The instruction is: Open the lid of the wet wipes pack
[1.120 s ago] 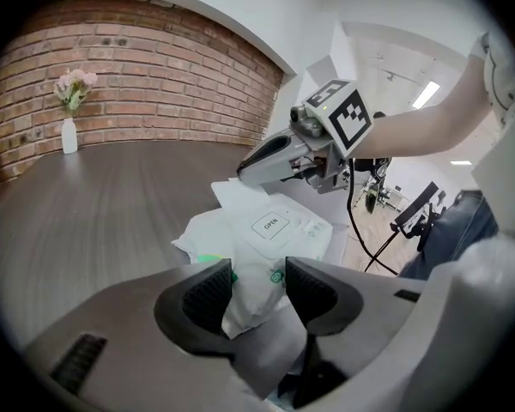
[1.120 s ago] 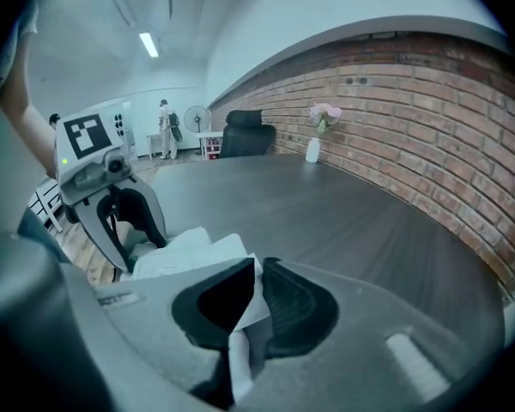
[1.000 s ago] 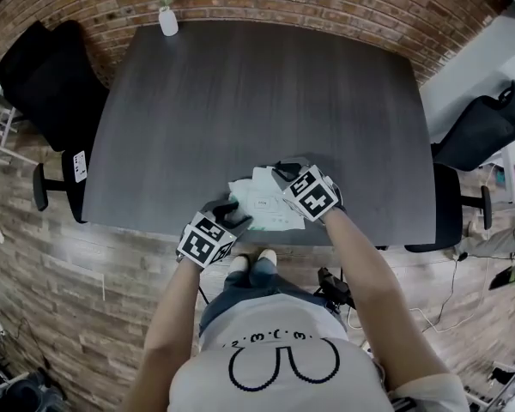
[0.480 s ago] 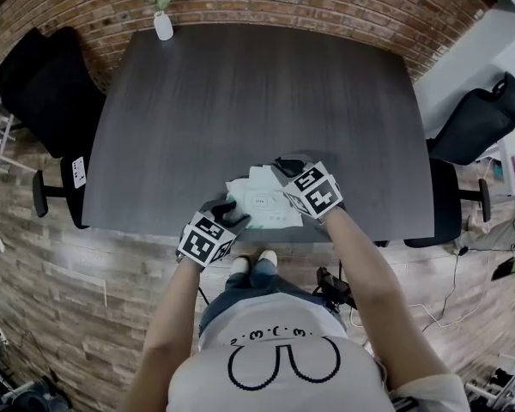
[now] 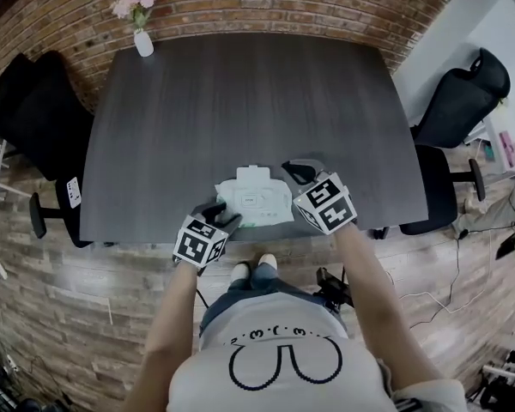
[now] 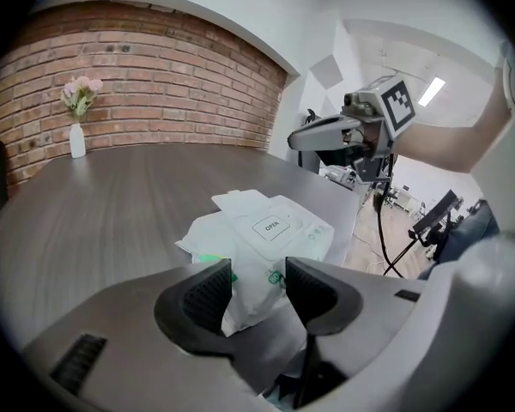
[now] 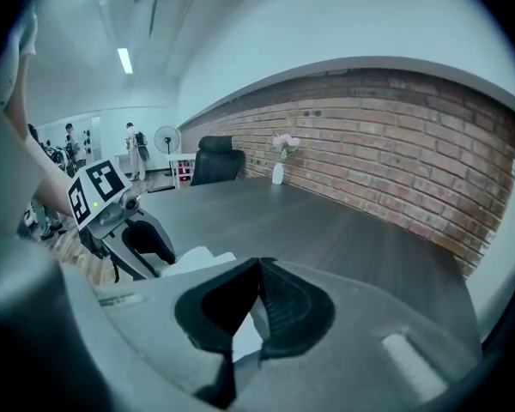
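We see the wet wipes pack (image 5: pixel 253 200) lying flat on the dark table (image 5: pixel 240 101), close to the table's near edge and about midway along it. The left gripper (image 6: pixel 256 283) reaches in over that same near edge and is clamped on the pack: its two dark pads pinch the crumpled white wrapper at the pack's nearest end. A panel printed OPEN (image 6: pixel 270 226) lies flat on the pack's top. A white flap (image 6: pixel 239 200) juts from the side turned toward the table's far edge (we cannot tell for sure whether it is the lid folded back). The right gripper (image 7: pixel 259 292) hangs in the air above the table's near edge, clear of the pack, its jaws pressed together with nothing between them. A small white vase of pink flowers (image 5: pixel 142 41) stands at the table's far left corner.
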### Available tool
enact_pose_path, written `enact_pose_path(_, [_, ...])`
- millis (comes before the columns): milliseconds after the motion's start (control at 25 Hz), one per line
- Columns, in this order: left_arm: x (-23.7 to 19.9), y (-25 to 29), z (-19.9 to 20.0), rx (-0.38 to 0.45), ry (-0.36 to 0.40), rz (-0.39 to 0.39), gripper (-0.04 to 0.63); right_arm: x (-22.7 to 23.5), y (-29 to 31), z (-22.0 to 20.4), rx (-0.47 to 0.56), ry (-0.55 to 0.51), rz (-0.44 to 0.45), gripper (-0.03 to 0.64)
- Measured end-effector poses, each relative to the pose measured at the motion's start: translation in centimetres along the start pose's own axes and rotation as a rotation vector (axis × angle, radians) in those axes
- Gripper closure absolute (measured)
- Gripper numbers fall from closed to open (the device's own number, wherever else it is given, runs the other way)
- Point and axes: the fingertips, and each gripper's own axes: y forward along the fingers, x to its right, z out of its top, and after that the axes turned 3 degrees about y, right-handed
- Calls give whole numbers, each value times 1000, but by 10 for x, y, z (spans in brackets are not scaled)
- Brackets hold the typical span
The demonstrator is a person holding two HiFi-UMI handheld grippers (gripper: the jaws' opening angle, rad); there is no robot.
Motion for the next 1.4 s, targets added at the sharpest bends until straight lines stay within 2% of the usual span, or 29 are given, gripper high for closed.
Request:
enact_pose_path(280, [-1, -44, 39, 158, 0, 67, 400, -14, -40, 18, 117, -47, -35, 620])
enact_pose_path(520, [-14, -101, 99, 387, 7, 162, 400, -14, -77, 46, 262, 54, -98, 621])
enact_pose_path(680, [-15, -134, 144, 502, 88, 232, 402, -14, -97, 70, 351, 96, -103, 621])
enact_pose_path(880, [-8, -161, 191, 630, 166, 299, 405, -12, -117, 93, 401, 48, -128, 621])
enact_pose_path(1000, [-6, -174, 209, 684, 198, 330, 426, -8, -126, 108, 432, 25, -151, 621])
enact_pose_path(1040, [-7, -179, 213, 698, 204, 345, 535, -7, -129, 112, 446, 23, -160, 621])
enact_pose_path(1080, [-7, -183, 216, 711, 208, 355, 597, -6, -131, 116, 457, 25, -169, 621])
enact_pose_path(1280, [-4, -189, 225, 738, 234, 370, 597, 0, -141, 124, 489, 50, -203, 621])
enact_pose_path(1400, [-3, -190, 228, 750, 240, 367, 597, 2, -143, 122, 482, 29, -221, 621])
